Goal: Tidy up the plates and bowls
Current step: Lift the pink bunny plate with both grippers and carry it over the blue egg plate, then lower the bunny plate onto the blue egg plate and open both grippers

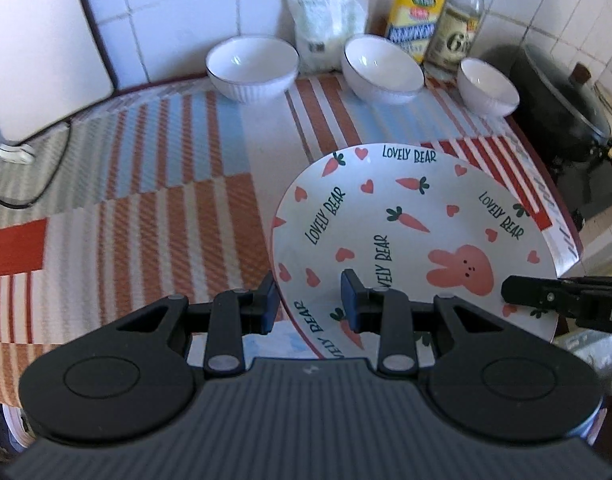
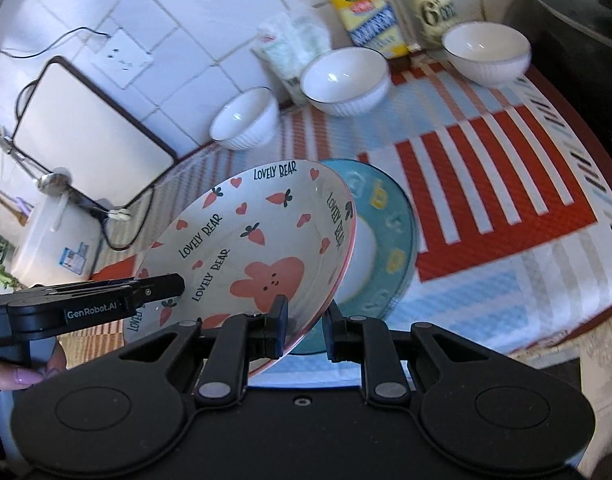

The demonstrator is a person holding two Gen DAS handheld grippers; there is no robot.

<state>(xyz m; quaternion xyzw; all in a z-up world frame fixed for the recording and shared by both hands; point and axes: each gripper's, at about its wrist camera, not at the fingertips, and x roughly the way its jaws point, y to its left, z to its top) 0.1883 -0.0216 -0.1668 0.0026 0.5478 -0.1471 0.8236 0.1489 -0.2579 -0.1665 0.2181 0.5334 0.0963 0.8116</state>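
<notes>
A white "Lovely Bear" plate (image 1: 405, 236) with carrots, hearts and a pink rabbit is held tilted above the striped mat. My left gripper (image 1: 307, 304) straddles its near rim, fingers not quite closed on it. My right gripper (image 2: 306, 320) is shut on the same plate (image 2: 250, 240) at its lower edge; it also shows at the right of the left wrist view (image 1: 517, 292). A teal plate (image 2: 389, 236) lies on the mat under the lifted one. Three white ribbed bowls (image 1: 252, 68) (image 1: 381, 68) (image 1: 487, 86) stand at the back.
Bottles and packets (image 1: 415, 12) stand against the tiled wall behind the bowls. A dark wok with a glass lid (image 1: 561, 108) sits at the right. A white board (image 2: 90, 120) leans on the wall at left, with a cable and a socket nearby.
</notes>
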